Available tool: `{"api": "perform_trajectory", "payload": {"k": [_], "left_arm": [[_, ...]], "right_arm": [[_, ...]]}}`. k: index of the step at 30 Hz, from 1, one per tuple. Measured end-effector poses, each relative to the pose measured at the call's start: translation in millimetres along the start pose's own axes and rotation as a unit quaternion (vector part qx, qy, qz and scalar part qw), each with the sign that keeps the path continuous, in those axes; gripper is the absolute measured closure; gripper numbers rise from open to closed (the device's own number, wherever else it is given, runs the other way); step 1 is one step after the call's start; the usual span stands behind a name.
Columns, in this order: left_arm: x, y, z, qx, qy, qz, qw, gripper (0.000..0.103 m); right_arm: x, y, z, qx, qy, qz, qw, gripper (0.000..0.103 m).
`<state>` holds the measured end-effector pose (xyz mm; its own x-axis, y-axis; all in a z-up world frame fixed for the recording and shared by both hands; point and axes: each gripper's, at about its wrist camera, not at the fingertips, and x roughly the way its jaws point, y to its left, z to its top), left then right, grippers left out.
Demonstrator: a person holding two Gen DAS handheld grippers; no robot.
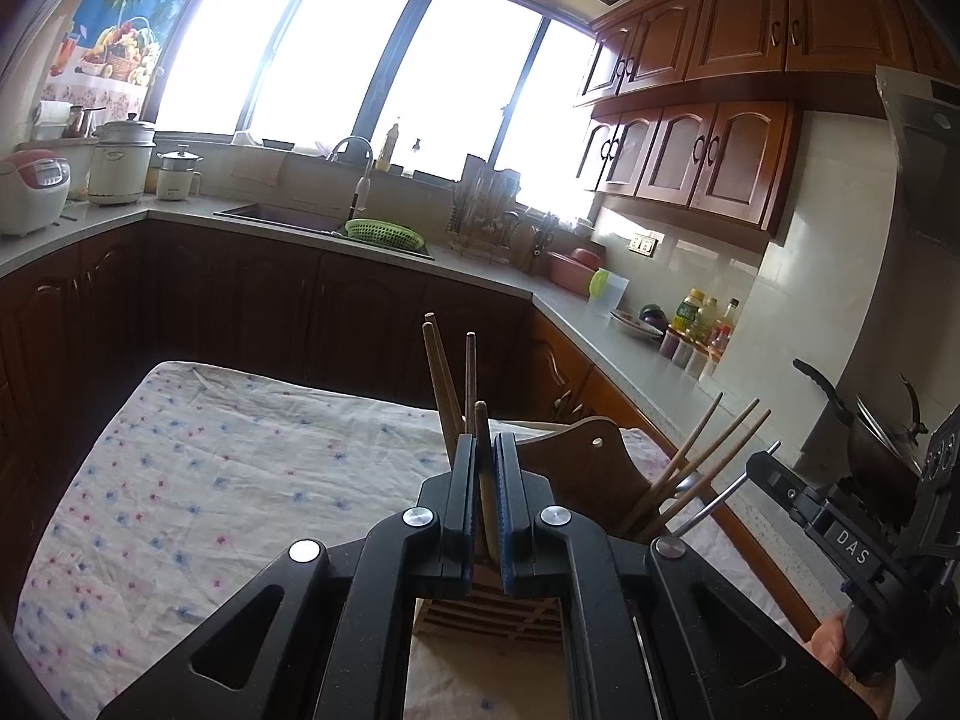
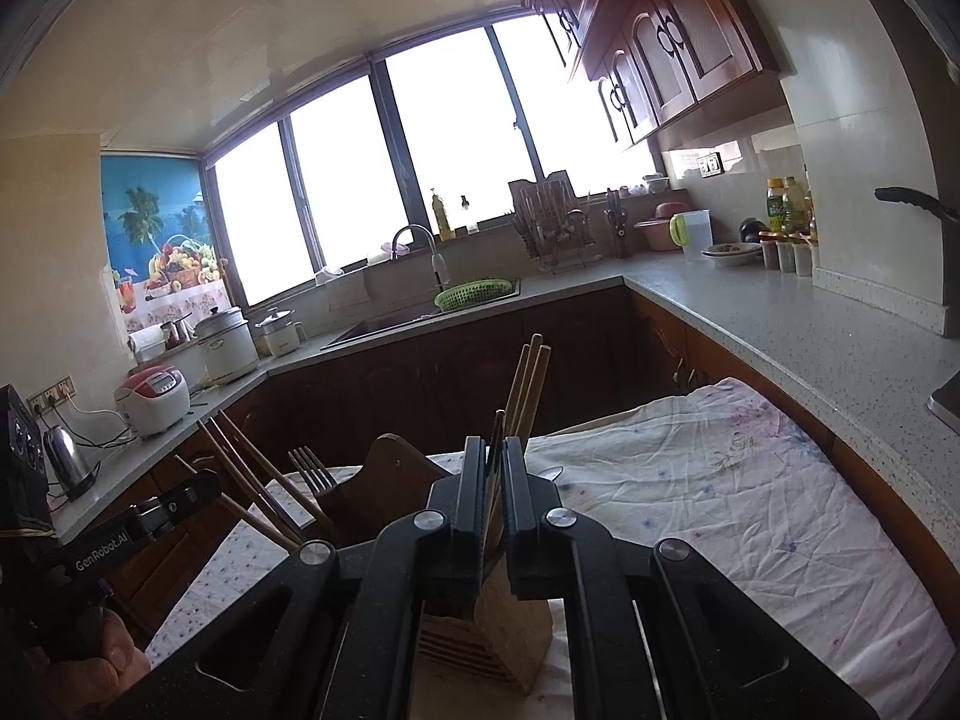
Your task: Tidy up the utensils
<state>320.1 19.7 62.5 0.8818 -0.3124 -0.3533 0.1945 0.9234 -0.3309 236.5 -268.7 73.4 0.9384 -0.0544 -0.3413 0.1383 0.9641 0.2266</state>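
Here the left gripper (image 1: 486, 450) is clamped on a wooden chopstick (image 1: 483, 438), pads tight on its shaft, tip poking up just above the fingers. It sits right over the wooden holder (image 1: 576, 468), whose slatted base shows below between the gripper arms. More chopsticks (image 1: 447, 384) stand upright just behind the fingers, in the holder. Another bunch of chopsticks (image 1: 699, 462) leans right out of the holder's right compartment, with a metal handle (image 1: 708, 507) lying beside them.

The right gripper (image 2: 495, 468) is closed on a thin dark utensil (image 2: 497, 450); what kind, cannot tell. It too is directly over the holder (image 2: 384, 480). Three chopsticks (image 2: 528, 384) rise upright behind its fingers. In the right wrist view a fork (image 2: 312, 468) stands tines up in the left compartment, with leaning chopsticks (image 2: 252, 474) beside it.

The holder stands on a table covered by a floral cloth (image 1: 180, 480), wrinkled. Each gripper shows at the edge of the other's view, with the person's fingers on the handle.

Further out: grey counter (image 2: 780, 324), sink (image 1: 288, 216) with green basket (image 1: 384, 234), rice cooker (image 1: 33, 186), wok (image 1: 882, 450), bottles (image 1: 702, 315), brown cabinets (image 1: 690, 150), bright window (image 1: 360, 54).
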Motion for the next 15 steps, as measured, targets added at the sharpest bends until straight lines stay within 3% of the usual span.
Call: {"api": "perform_trajectory", "payload": {"k": [6,8,9,11,13,14,15], "left_arm": [[-1.1,-0.5,-3.0,-0.003,0.008,-0.008,0.9999,0.099],[-5.6,0.9,-2.5,-0.007,0.007,-0.007,0.9999,0.088],[-9.3,0.9,-2.4,-0.012,-0.001,-0.006,0.9999,0.076],[-17.8,1.0,-3.7,-0.016,-0.014,-0.003,0.9998,0.066],[-24.8,2.6,-6.5,-0.021,-0.016,-0.003,0.9996,0.06],[-28.2,3.9,-8.7,-0.025,-0.018,-0.001,0.9995,0.056],[-32.1,4.7,-13.5,-0.027,-0.019,0.002,0.9994,0.054]], "right_arm": [[2.2,-3.6,2.6,0.007,0.009,0.006,1.0,0.093],[0.1,-4.7,3.7,0.012,0.008,0.008,1.0,0.093],[-1.4,-5.3,4.2,0.013,0.006,0.008,1.0,0.091],[-5.9,-6.9,5.1,0.02,0.002,0.01,1.0,0.08],[-12.4,-8.5,5.6,0.027,-0.005,0.013,1.0,0.056],[-16.0,-8.9,5.4,0.028,-0.009,0.012,0.999,0.052],[-19.6,-9.4,5.0,0.029,-0.013,0.01,0.999,0.041]]}}
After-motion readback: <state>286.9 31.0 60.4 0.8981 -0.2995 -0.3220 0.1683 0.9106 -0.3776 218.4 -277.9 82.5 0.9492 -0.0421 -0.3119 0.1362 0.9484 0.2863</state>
